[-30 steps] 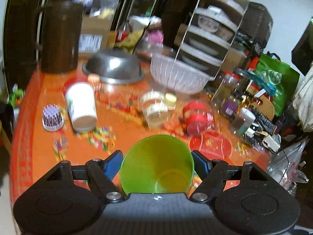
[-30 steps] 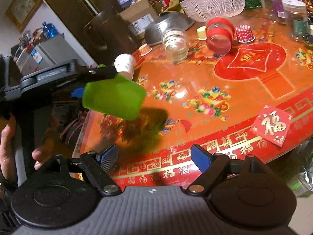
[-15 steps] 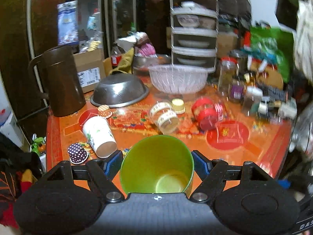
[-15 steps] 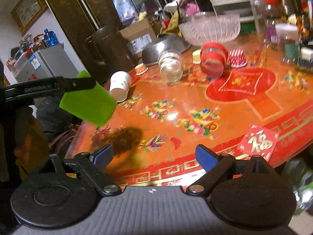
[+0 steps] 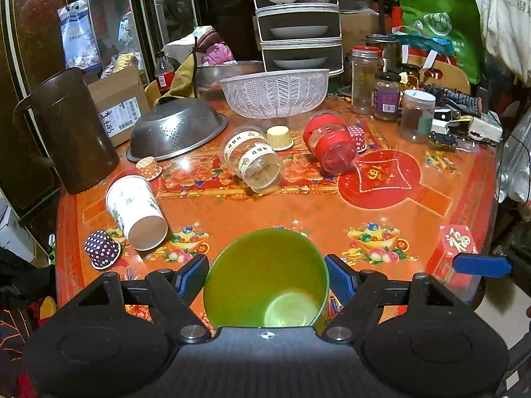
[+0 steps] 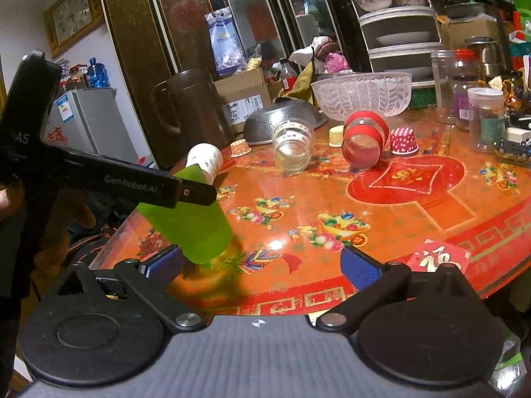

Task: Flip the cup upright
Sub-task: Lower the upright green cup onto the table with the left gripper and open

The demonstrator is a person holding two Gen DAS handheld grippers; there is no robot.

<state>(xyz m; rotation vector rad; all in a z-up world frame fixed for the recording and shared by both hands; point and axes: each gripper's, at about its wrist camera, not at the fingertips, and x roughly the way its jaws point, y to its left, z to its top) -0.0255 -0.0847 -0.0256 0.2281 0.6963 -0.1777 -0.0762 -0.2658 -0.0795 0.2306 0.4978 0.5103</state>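
Note:
My left gripper is shut on a green plastic cup, whose open mouth faces the camera. In the right wrist view the green cup hangs tilted, bottom end low over the near left part of the orange table, held by the left gripper. My right gripper is open and empty, just right of the cup. One blue fingertip of the right gripper shows at the right of the left wrist view.
On their sides lie a white paper cup, a clear jar and a red-banded jar. Small cupcake liners, a steel colander, a clear basket, a brown jug and jars stand behind.
The left gripper has swung the green cup and lowered it toward the near left table edge. The right gripper stayed open and drew closer to the cup.

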